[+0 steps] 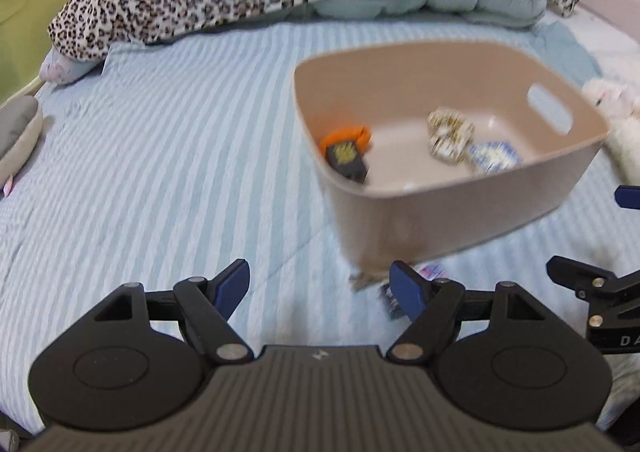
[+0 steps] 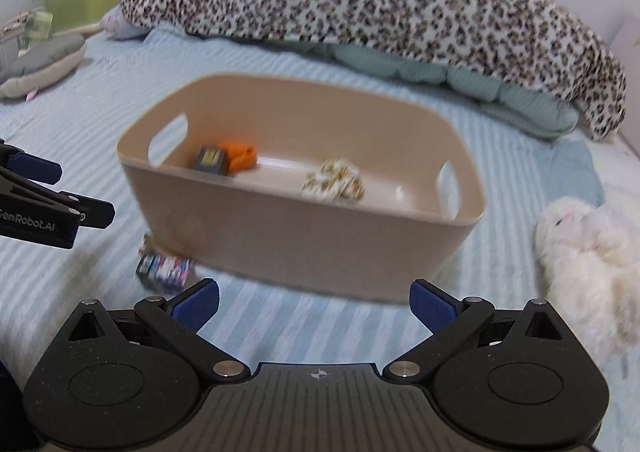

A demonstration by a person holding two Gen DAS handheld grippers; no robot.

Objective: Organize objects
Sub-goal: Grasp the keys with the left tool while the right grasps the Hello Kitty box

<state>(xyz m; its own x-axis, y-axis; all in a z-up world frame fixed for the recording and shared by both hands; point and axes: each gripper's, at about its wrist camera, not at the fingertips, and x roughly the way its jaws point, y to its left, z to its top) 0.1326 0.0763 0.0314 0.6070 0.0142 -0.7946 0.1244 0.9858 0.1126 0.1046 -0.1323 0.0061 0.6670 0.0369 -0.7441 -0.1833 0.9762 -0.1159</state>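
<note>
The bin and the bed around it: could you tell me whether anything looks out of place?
Yes: one small colourful box lies on the striped bedspread beside the bin's near wall, while the black box, orange item and patterned bundle are already inside. Both grippers are open and empty.

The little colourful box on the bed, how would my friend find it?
Find the big beige bin on the striped bed. Just outside its near corner lies the small colourful box. Unlike the other small things, it isn't inside the bin.
</note>
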